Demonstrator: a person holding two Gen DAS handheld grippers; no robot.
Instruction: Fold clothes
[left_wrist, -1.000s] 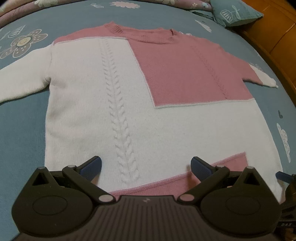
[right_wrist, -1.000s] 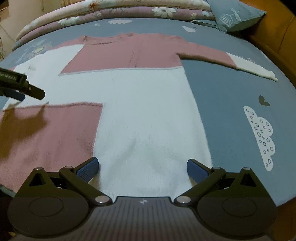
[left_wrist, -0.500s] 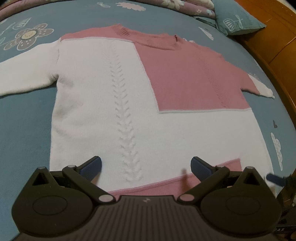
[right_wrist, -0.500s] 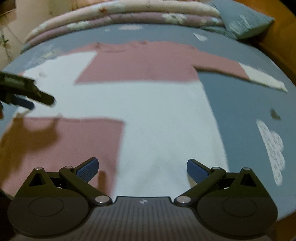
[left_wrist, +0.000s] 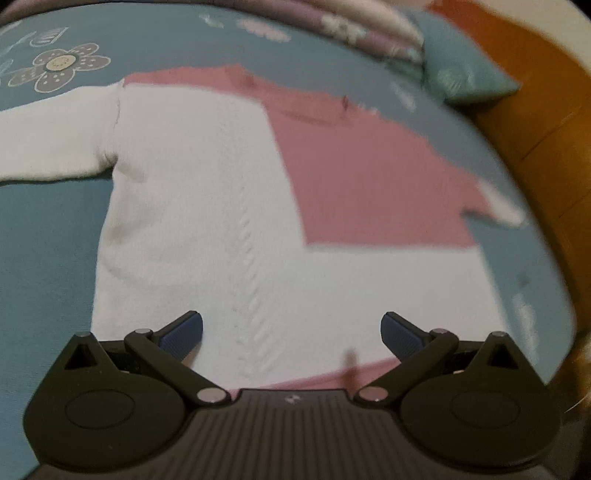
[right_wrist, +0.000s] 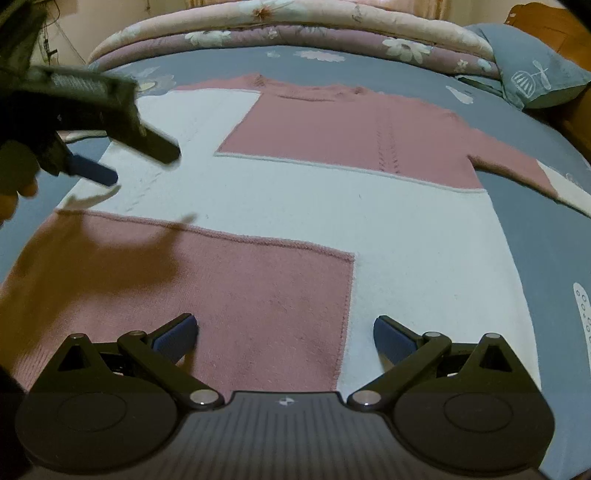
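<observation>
A pink and white knit sweater (left_wrist: 229, 206) (right_wrist: 303, 206) lies flat and spread out on the bed, both sleeves stretched sideways. My left gripper (left_wrist: 291, 330) hovers open above its hem, over the white cable-knit panel, nothing between the fingers. My right gripper (right_wrist: 286, 332) is open too, just above the lower pink patch near the hem. In the right wrist view the left gripper (right_wrist: 110, 158) shows at upper left, held by a hand (right_wrist: 14, 192), casting a shadow on the sweater. The left wrist view is motion-blurred.
The blue-grey bedsheet (right_wrist: 546, 251) with flower and cloud prints surrounds the sweater. A folded floral quilt (right_wrist: 295, 26) and a blue pillow (right_wrist: 539, 77) lie at the far end. An orange wooden bed frame (left_wrist: 535, 122) runs along the right side.
Both grippers have moved left along the hem. The right one now sits over the lower pink patch; the left one is over the white cable panel and looms larger in the right view.
</observation>
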